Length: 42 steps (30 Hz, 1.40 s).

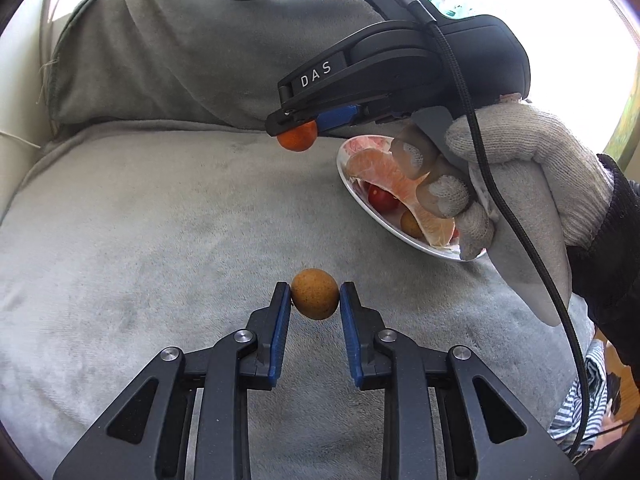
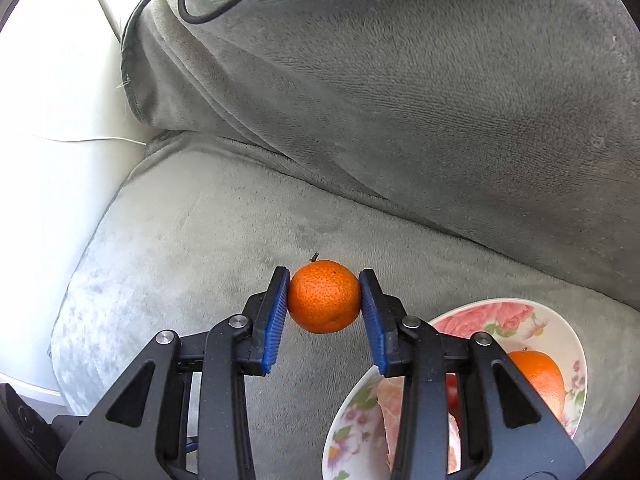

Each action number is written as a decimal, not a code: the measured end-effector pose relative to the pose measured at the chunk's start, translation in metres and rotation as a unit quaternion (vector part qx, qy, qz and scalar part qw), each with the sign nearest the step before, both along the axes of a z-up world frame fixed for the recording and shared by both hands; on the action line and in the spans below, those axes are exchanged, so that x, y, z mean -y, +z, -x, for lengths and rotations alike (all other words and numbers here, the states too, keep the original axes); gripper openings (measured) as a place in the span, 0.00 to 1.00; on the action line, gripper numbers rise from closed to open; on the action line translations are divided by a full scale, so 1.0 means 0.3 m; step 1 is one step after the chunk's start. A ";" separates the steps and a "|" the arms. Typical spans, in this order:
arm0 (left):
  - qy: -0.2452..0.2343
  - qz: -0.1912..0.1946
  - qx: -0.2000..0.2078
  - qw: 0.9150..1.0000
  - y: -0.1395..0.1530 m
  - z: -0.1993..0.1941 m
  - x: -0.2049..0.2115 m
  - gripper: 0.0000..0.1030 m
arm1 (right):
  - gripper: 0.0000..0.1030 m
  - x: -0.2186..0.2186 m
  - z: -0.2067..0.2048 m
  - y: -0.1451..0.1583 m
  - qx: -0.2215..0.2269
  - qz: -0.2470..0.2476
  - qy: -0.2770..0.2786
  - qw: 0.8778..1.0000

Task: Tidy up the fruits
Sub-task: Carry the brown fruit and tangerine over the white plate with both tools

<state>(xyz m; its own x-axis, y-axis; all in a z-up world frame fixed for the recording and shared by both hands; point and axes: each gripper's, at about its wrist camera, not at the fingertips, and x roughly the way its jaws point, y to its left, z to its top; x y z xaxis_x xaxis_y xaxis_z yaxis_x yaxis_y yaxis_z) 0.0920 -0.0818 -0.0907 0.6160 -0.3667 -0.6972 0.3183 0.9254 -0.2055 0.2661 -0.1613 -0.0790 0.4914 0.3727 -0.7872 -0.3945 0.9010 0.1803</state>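
Observation:
My left gripper (image 1: 315, 294) is shut on a small brown round fruit (image 1: 314, 294) and holds it above the grey blanket. My right gripper (image 2: 324, 297) is shut on a small orange tangerine (image 2: 324, 297), held above the blanket left of the plate. In the left wrist view the right gripper (image 1: 296, 134) shows with the tangerine (image 1: 297, 140) at its tip. The floral plate (image 2: 500, 316) holds an orange (image 2: 540, 376), peeled citrus segments (image 1: 380, 172), a red cherry tomato (image 1: 382, 198) and another brown fruit (image 1: 410, 222).
A grey plush blanket (image 1: 160, 220) covers the sofa seat and back cushion (image 2: 400, 80). A white armrest (image 2: 52, 160) lies to the left. A black cable (image 2: 208, 16) runs over the back cushion. A gloved hand (image 1: 520, 168) holds the right gripper over the plate.

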 end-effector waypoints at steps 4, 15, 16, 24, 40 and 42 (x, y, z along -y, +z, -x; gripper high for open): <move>0.001 0.000 0.008 1.000 0.022 0.027 -0.006 0.23 | 0.36 0.050 0.044 0.033 0.011 -0.010 -0.002 1.000; -0.007 0.001 0.029 1.000 0.081 0.075 -0.007 0.23 | 0.36 0.186 0.186 0.129 0.045 -0.046 -0.006 0.998; -0.009 0.002 0.030 0.999 0.086 0.080 -0.004 0.23 | 0.36 0.201 0.200 0.137 0.049 -0.046 -0.008 0.998; -0.020 0.005 0.041 0.999 0.112 0.066 0.040 0.23 | 0.36 0.328 0.269 0.166 0.069 -0.058 -0.036 0.995; -0.050 0.001 0.057 0.997 0.147 -0.031 0.208 0.23 | 0.36 0.545 0.313 0.119 0.067 -0.069 -0.088 0.991; -0.050 0.000 0.061 0.997 0.154 -0.053 0.220 0.23 | 0.36 0.554 0.316 0.107 0.064 -0.069 -0.090 0.991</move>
<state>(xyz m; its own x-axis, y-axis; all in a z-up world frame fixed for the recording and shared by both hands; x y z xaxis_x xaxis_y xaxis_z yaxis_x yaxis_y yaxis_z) 0.1080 -0.1478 -0.0446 0.6565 -0.4299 -0.6198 0.4309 0.8882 -0.1596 0.1713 -0.3275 -0.0468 0.6528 0.3703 -0.6609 -0.2576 0.9289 0.2660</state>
